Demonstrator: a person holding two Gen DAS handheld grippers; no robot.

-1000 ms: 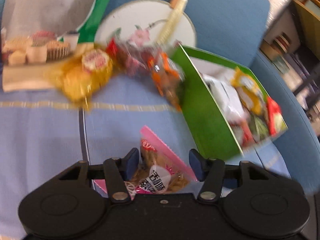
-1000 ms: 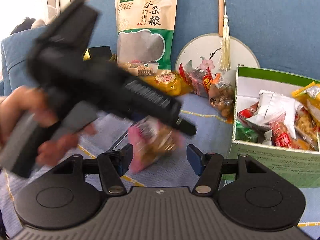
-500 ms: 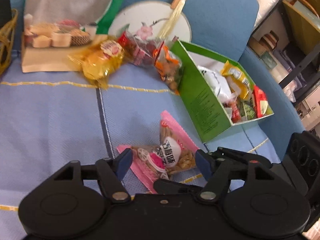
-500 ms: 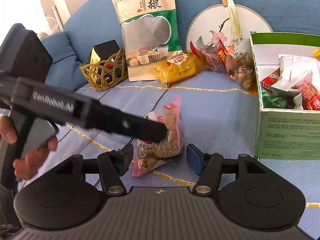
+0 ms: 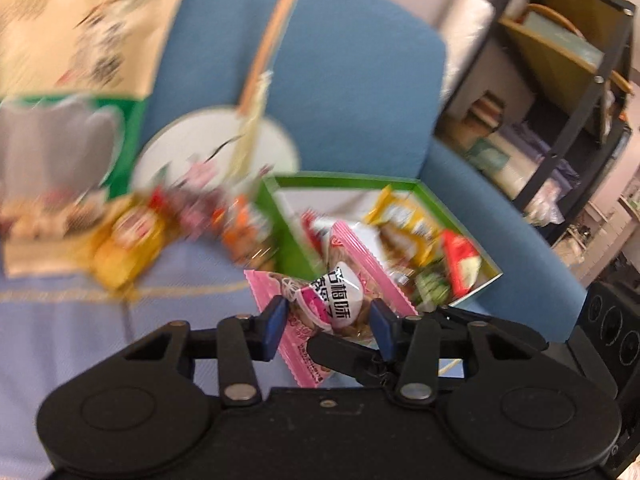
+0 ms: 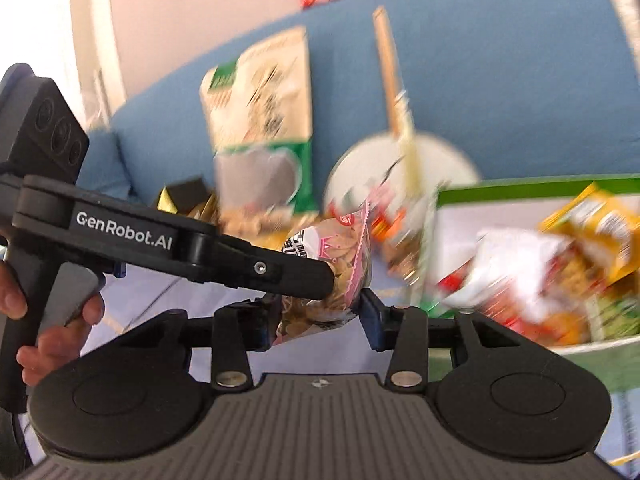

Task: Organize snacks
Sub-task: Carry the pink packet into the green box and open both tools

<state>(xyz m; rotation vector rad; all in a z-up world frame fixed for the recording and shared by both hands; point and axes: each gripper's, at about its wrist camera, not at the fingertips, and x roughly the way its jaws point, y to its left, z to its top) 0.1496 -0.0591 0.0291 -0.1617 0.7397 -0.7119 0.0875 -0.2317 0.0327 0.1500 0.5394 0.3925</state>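
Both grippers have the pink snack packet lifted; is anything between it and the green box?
Nothing visible blocks it. The pink snack packet is held off the bed by the left gripper and right gripper, with the green box open just behind, already partly filled.

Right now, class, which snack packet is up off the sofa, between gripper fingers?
The pink-edged packet: both hand-held grippers, left and right, hold it; the yellow packet and others lie on the blue cloth.

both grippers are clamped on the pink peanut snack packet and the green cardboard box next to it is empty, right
Not quite. Both the left gripper and the right gripper are clamped on the pink peanut snack packet, but the green cardboard box is not empty: it holds several snack packets, as both wrist views show.
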